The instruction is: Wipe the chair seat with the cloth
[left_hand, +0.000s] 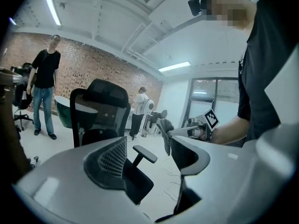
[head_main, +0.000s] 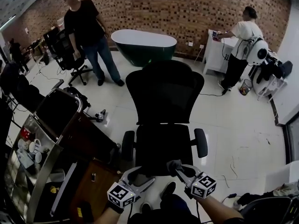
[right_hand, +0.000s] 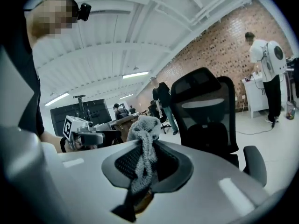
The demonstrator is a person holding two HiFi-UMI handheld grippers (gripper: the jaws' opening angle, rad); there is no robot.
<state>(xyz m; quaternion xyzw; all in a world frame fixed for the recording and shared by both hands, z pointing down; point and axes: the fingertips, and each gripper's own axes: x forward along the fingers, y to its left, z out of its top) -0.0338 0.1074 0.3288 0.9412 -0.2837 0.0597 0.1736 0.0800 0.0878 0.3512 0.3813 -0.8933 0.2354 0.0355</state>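
R gripper (head_main: 181, 171) was clamped on the grey cloth (head_main: 174, 165), with the cloth bunched between its jaws. The cloth sat at the near edge of the chair seat (head_main: 161, 148); contact w/ the seat could not be told. L gripper (head_main: 139, 176) was just left of it, jaws spread, nothing between. Chair back (head_main: 164, 94) stood on the far side.

We see a black chair seat (head_main: 161, 148) on a glossy white floor (head_main: 233, 125), and a mottled grey cloth (right_hand: 142, 146). The left gripper (head_main: 142, 175) and right gripper (head_main: 181, 171) are pale grey (their cubes carry black-and-white squares). The brick wall (head_main: 163, 8) is red-brown, the tub (head_main: 145, 50) dark green with a white rim.
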